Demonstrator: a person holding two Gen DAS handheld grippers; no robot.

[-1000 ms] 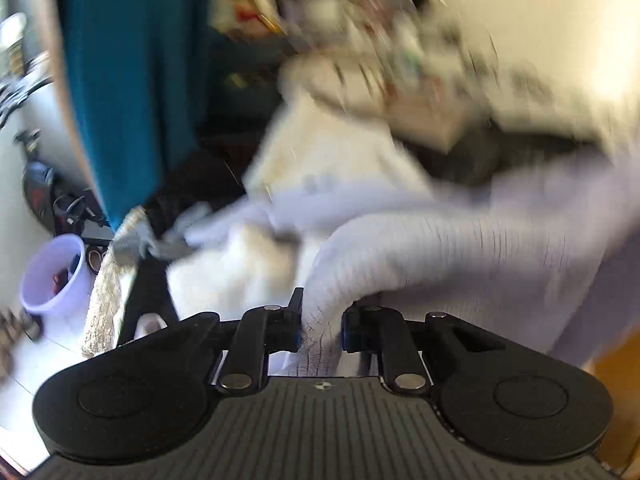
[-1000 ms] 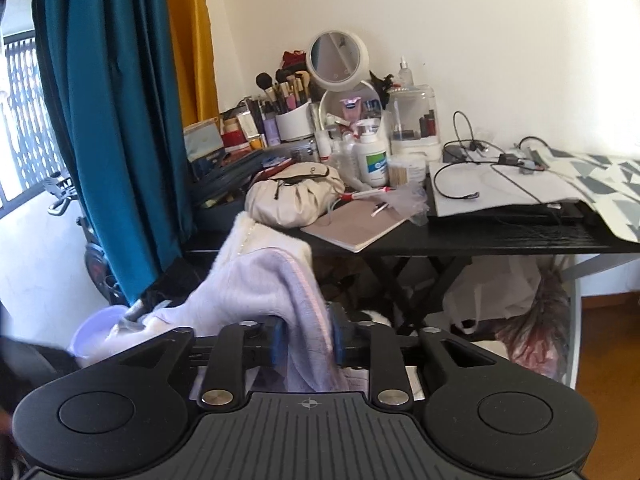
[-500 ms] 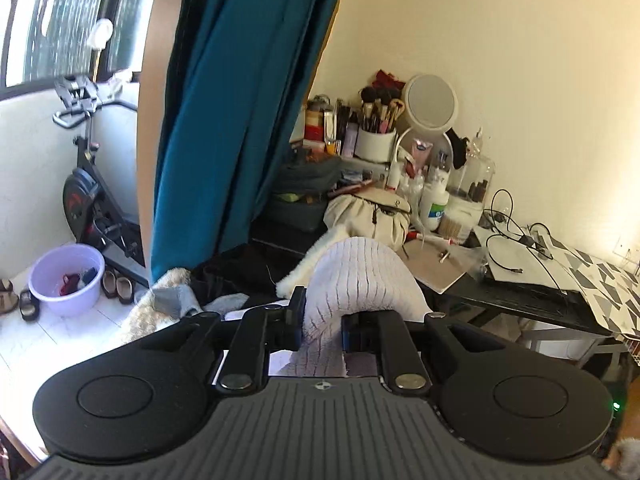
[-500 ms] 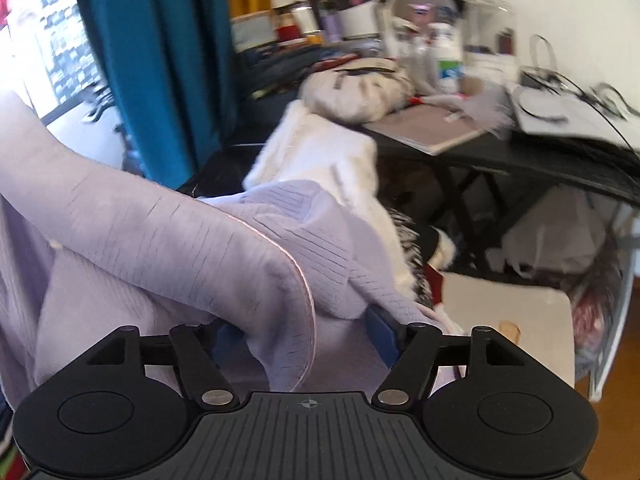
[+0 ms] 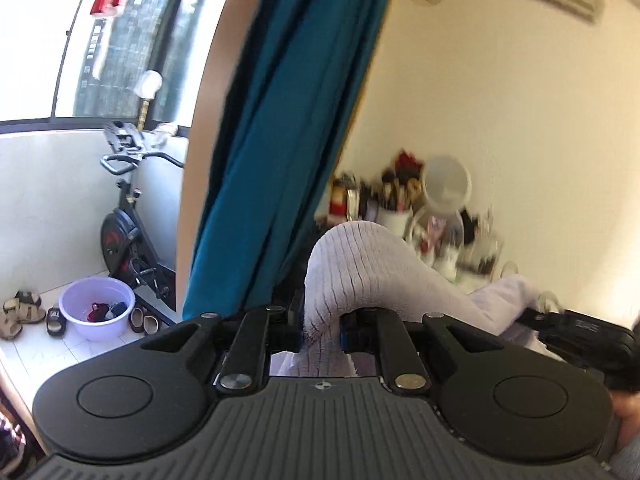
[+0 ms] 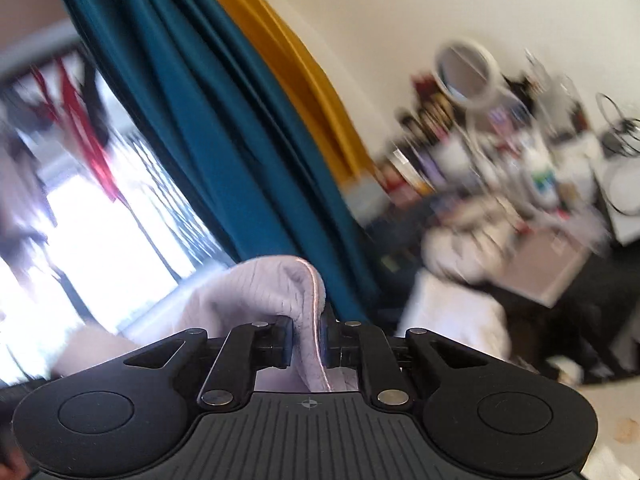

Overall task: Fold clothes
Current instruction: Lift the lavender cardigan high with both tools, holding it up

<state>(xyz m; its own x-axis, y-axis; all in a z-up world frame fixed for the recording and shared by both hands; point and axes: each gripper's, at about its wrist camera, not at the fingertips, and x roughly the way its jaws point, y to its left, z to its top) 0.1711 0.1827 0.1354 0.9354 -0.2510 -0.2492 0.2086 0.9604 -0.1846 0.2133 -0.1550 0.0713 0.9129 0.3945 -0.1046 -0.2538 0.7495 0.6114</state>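
A pale lilac ribbed knit garment [image 5: 360, 264] bulges up over my left gripper [image 5: 320, 330], which is shut on a fold of it. The cloth trails off to the right toward the other black gripper body [image 5: 580, 328], seen at the right edge of the left wrist view. In the right wrist view, the same lilac garment [image 6: 264, 292] humps above my right gripper [image 6: 306, 344], shut on its hemmed edge. Both grippers are held high, facing the teal curtain. The rest of the garment hangs below, out of sight.
A teal curtain [image 5: 288, 140] hangs straight ahead, with a yellow one [image 6: 296, 64] beside it. A cluttered dressing table with a round mirror [image 6: 468, 72] stands to the right. An exercise bike [image 5: 124, 232] and a purple basin [image 5: 96, 312] are on the balcony to the left.
Both grippers have swung upward and to the left, lifting the garment. The right gripper, wide apart half a second ago, is now shut on the garment's edge.
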